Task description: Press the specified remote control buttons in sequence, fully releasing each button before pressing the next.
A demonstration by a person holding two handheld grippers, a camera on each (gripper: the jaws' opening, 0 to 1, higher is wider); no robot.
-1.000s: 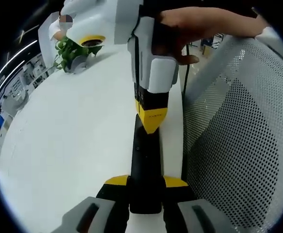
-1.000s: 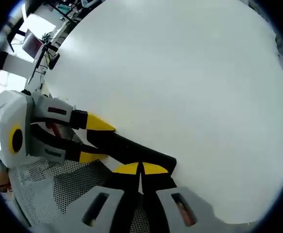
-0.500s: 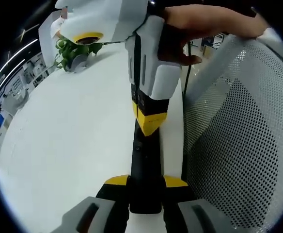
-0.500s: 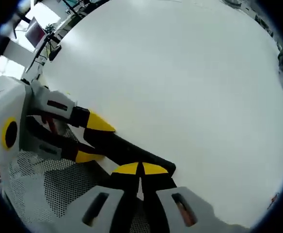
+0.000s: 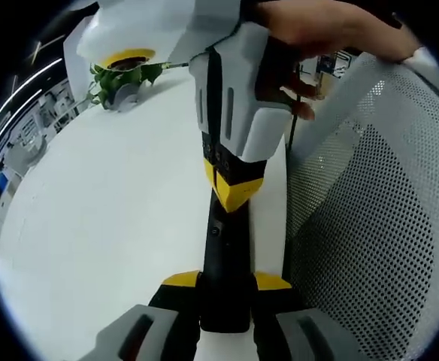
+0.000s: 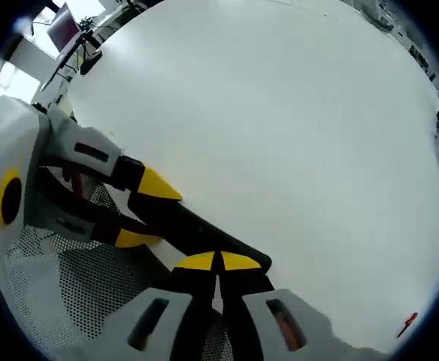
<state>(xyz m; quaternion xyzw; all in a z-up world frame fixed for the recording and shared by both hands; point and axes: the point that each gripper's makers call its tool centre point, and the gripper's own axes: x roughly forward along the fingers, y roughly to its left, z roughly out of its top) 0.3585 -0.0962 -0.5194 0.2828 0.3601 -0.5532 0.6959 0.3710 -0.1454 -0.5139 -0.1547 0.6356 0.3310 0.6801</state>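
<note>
Over the white table [image 5: 107, 210], left tongs [image 5: 225, 282] clamp the near end of the slim, rigid, light remote [image 5: 223, 256]; right tongs [image 6: 218, 261], closed, press its top.

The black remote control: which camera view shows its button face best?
The left gripper view: the remote control runs lengthwise up the picture, face toward the camera, with one round button visible. The right gripper view shows its dark body obliquely, with no buttons discernible.

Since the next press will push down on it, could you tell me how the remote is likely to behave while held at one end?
The remote looks like a rigid, slim black bar, so it probably won't flex. The left gripper clamps only its near end, so a press from the right gripper farther out could pivot it. The table beneath looks smooth, so it might slide if released.
</note>
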